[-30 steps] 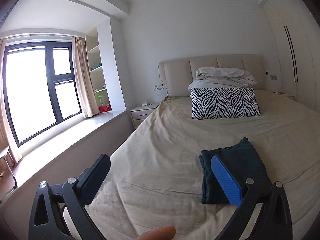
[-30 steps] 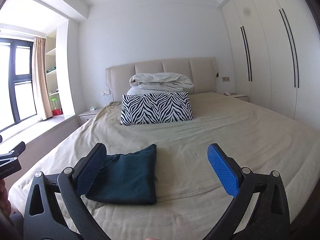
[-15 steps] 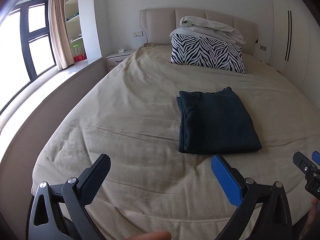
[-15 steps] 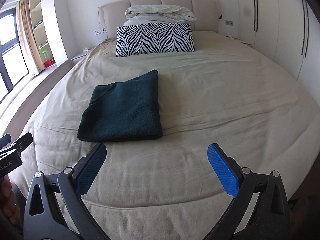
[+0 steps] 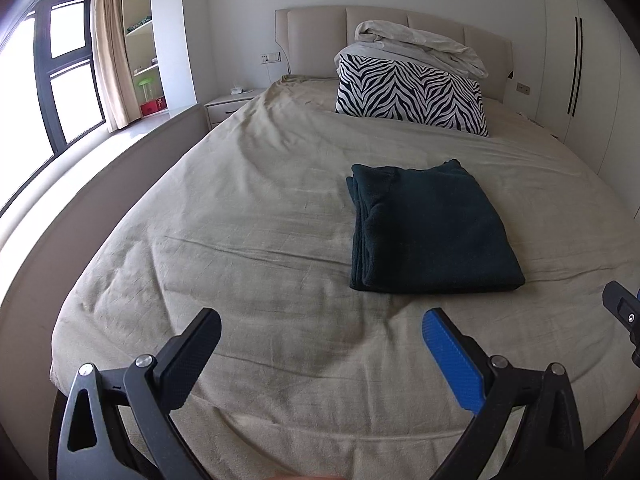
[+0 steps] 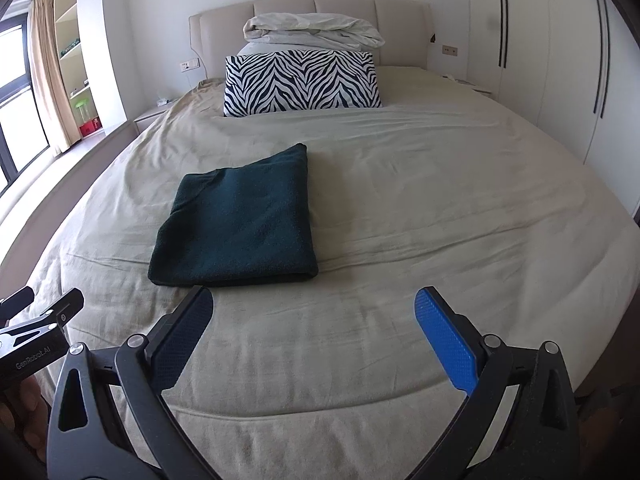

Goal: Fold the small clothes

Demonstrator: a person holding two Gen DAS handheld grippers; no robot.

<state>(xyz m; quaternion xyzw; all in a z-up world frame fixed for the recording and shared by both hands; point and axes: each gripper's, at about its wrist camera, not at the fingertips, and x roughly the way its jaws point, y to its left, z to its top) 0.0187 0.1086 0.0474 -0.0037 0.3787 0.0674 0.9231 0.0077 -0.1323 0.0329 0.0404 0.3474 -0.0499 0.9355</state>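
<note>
My left gripper (image 5: 320, 336) has a black frame with one black pad and one bright blue pad, and my right gripper (image 6: 313, 316) is coloured the same way: black on one finger, blue on the other. The folded garment (image 5: 430, 232) is a deep teal, almost black-green, plain with no pattern. The bed sheet (image 5: 248, 216) is an even beige. The pillow (image 6: 301, 82) carries black-and-white zebra stripes, and the bundled duvet (image 6: 316, 32) is off-white. The headboard (image 6: 340, 10) is pale cream, the wardrobe doors (image 6: 560, 60) white with thin black handles, the curtain (image 5: 110, 48) tan, and the window frame (image 5: 50, 80) black.
</note>
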